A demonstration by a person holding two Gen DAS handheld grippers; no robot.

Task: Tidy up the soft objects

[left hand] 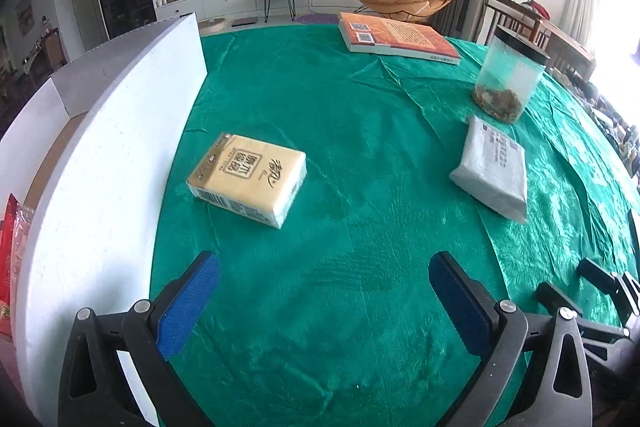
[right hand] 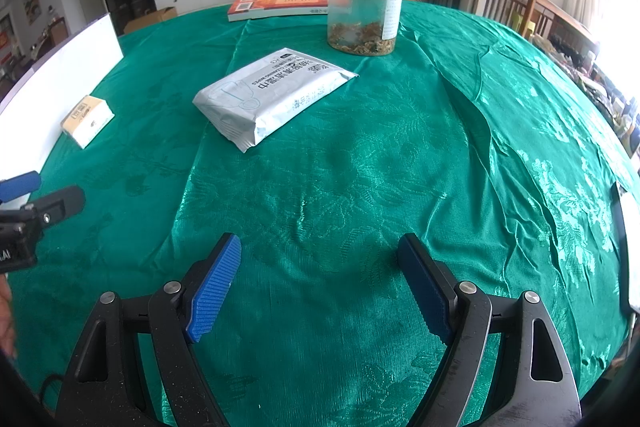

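A yellow tissue pack [left hand: 248,179] lies on the green tablecloth beside the white foam box [left hand: 108,155]; it also shows in the right wrist view [right hand: 87,121]. A white wet-wipes pack [right hand: 272,93] lies further right, and shows in the left wrist view [left hand: 492,169]. My left gripper [left hand: 324,275] is open and empty, a little short of the tissue pack. My right gripper [right hand: 320,259] is open and empty, short of the wipes pack. The left gripper's tip shows at the right wrist view's left edge [right hand: 24,195].
A clear jar with a black lid [right hand: 364,3] stands behind the wipes pack. An orange book [left hand: 396,37] lies at the table's far side. A red packet [left hand: 10,259] lies inside the foam box. A white object [right hand: 632,247] sits at the right edge.
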